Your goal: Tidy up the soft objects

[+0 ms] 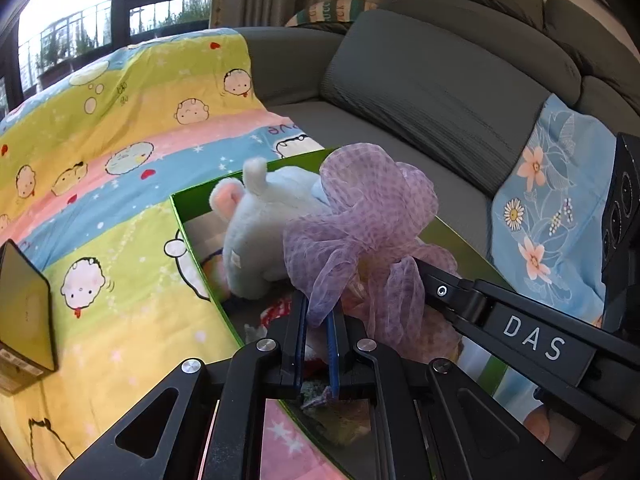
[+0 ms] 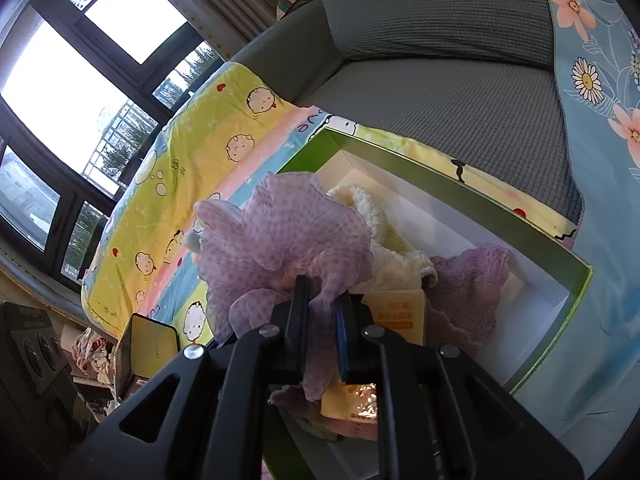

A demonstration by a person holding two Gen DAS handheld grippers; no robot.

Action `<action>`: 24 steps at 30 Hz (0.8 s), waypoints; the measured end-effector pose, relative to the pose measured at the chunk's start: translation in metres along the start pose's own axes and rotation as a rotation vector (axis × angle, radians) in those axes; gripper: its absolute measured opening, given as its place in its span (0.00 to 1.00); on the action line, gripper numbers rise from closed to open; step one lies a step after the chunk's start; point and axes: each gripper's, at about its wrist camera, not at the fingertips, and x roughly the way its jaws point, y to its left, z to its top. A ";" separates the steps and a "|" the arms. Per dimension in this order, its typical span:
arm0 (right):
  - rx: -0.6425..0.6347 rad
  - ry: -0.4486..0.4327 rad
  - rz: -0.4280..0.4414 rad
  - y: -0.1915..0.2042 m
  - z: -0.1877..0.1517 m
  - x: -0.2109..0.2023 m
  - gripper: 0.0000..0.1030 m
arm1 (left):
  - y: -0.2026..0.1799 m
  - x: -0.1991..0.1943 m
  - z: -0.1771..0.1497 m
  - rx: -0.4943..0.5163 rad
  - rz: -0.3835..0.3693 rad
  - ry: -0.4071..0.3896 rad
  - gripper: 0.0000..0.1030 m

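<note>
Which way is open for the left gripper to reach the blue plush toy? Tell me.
Probably none yet: the left gripper is shut on the purple scarf, which bunches in front of the plush toy.

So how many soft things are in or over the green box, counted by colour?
Purple: 2, the sheer purple dotted mesh scarf pinched by both hand-held grippers, and the fuzzy purple knit cloth
Light blue: 1, the light blue plush animal toy
Cream: 1, the fluffy cream towel
Total: 4 that I can tell apart; more lies hidden underneath.
</note>
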 end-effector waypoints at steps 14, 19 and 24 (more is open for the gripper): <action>0.000 0.013 -0.060 -0.002 -0.001 0.006 0.10 | 0.004 0.011 -0.001 -0.032 -0.037 0.039 0.07; 0.001 0.013 -0.070 -0.003 -0.001 0.008 0.09 | 0.008 0.015 -0.001 -0.052 -0.056 0.038 0.07; 0.005 0.017 -0.072 -0.004 -0.002 0.011 0.07 | 0.012 0.017 -0.002 -0.074 -0.063 0.038 0.07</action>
